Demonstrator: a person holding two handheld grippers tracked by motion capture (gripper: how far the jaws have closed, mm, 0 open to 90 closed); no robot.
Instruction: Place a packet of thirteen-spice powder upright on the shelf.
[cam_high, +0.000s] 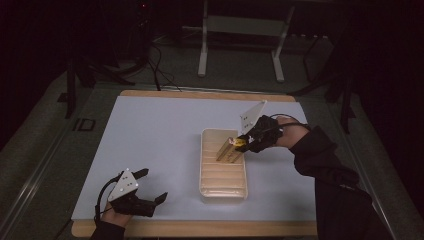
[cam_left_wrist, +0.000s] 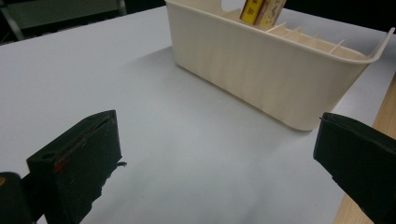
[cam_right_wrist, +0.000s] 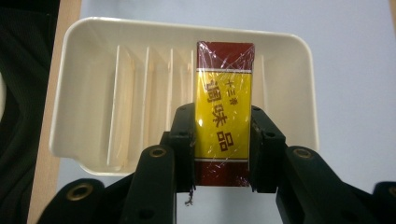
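The right gripper (cam_right_wrist: 223, 140) pinched a wrapped yellow-and-maroon seasoning box (cam_right_wrist: 224, 112) by its two long sides, jaws pressed against it. In the right gripper view the box's long axis ran straight away from the gripper, its far maroon end pointing into the cream slotted bin (cam_right_wrist: 84, 93), over the dividers. From the high view the box (cam_high: 233, 143) sat tilted over the bin's (cam_high: 223, 192) far end. The left gripper (cam_high: 150, 187) rested near the white table's (cam_high: 150, 130) near left corner, well apart from the bin, its jaws spread wide with nothing between them.
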